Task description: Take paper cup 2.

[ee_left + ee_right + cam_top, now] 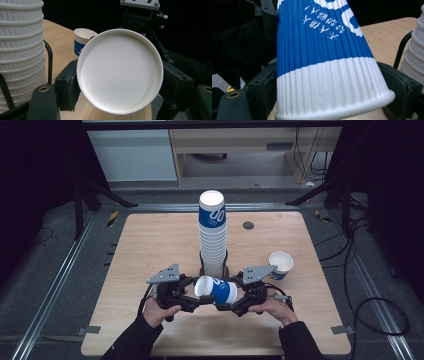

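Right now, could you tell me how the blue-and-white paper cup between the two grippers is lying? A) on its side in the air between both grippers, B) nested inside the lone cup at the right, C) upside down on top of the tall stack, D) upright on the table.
A: in the high view the held paper cup lies sideways above the table, between the left gripper and the right gripper.

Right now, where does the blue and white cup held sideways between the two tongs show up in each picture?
High view: the sideways cup is low at centre, just in front of the tall cup stack.
Left gripper view: centre, its round white end facing the camera; the stack is at the left edge.
Right gripper view: centre, its ribbed blue and white side running top to bottom; the stack is at the right edge.
Shared landmark: the tall cup stack.
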A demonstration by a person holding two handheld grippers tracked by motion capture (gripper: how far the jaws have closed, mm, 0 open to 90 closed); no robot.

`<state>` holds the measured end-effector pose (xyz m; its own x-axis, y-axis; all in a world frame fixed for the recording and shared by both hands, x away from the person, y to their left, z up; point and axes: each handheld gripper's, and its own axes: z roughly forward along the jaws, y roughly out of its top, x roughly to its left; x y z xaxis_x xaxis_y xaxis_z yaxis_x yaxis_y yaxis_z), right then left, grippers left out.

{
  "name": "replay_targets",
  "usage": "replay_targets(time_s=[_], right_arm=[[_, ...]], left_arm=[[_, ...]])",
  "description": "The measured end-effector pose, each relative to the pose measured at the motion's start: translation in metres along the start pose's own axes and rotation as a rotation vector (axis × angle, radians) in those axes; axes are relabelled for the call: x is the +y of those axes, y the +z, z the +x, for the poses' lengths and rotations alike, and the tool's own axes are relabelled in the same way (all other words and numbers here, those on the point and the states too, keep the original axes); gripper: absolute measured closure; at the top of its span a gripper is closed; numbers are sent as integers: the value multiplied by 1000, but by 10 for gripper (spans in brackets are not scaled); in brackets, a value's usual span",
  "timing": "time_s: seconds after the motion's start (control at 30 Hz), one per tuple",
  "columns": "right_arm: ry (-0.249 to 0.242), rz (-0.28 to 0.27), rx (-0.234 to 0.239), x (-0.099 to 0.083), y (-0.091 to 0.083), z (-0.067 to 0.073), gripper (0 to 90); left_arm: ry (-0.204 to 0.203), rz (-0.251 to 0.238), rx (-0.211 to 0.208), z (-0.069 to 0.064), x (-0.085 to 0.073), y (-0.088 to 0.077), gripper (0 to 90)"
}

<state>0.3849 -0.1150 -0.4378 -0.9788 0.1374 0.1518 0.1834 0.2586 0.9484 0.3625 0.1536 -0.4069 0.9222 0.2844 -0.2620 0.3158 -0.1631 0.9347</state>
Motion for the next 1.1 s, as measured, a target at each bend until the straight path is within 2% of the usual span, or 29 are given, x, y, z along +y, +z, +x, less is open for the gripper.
replay_targets(time_s=[0.27, 0.43, 0.57, 0.73, 0.83, 0.93, 1.1], right_arm=[[-6, -11, 5, 1, -2, 0, 149], [-13, -6, -15, 2, -7, -1, 150], [-20, 5, -52, 3, -14, -3, 148], [-41, 24, -109, 3, -25, -6, 148], [-58, 61, -140, 4, -29, -7, 147], [-68, 73, -150, 6, -31, -8, 147], [-100, 125, -175, 7, -32, -9, 147]], left_arm=[[-4, -3, -2, 0, 3, -3, 264], [-8, -18, 6, 1, 7, -11, 248], [-9, -17, 26, 3, 9, -19, 237], [-29, 18, 63, 8, 9, -25, 223], [-33, 42, 79, 13, 6, -27, 216], [-34, 67, 98, 16, 3, -27, 214], [-30, 102, 101, 18, 0, -26, 205]])
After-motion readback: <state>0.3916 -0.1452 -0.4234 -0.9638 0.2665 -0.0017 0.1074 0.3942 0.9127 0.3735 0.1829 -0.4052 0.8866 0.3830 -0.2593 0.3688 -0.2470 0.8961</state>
